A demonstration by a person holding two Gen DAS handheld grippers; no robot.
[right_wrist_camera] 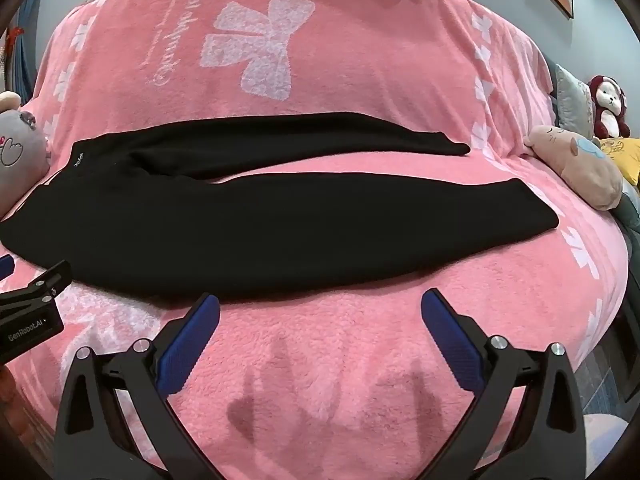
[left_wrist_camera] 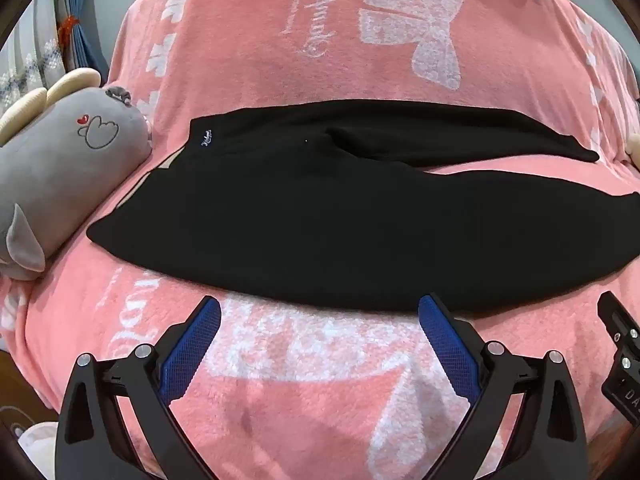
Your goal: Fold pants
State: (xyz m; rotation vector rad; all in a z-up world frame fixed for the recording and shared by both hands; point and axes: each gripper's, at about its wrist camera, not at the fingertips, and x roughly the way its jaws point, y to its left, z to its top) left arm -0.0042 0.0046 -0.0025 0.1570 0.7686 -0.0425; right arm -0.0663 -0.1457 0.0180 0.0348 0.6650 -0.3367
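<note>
A pink fleece blanket [left_wrist_camera: 248,60] with white bows and script covers the bed, plush toys crowding its edges. Through my left wrist camera the black pants [left_wrist_camera: 320,216] lie flat across the blanket, waistband toward the grey plush toy [left_wrist_camera: 60,168] on the left, two legs running right with a narrow wedge of pink between them. My left gripper [left_wrist_camera: 320,320] hangs just short of the near leg's edge, its blue ribbed pads [left_wrist_camera: 192,352] spread wide and holding nothing. Through my right wrist camera the same pants [right_wrist_camera: 280,220] stretch across, cuffs ending toward a tan plush toy [right_wrist_camera: 576,168] on the right; my right gripper [right_wrist_camera: 320,318] is likewise spread wide and empty, just before the near hem line. I judge no fold is made yet. To do the first one well, I should pinch the near leg's edge at two spaced points, taking only the knit and not the fluffy blanket, then carry it over the far leg evenly. The cloth looks soft, matte and limp, likely to sag between grips.
</note>
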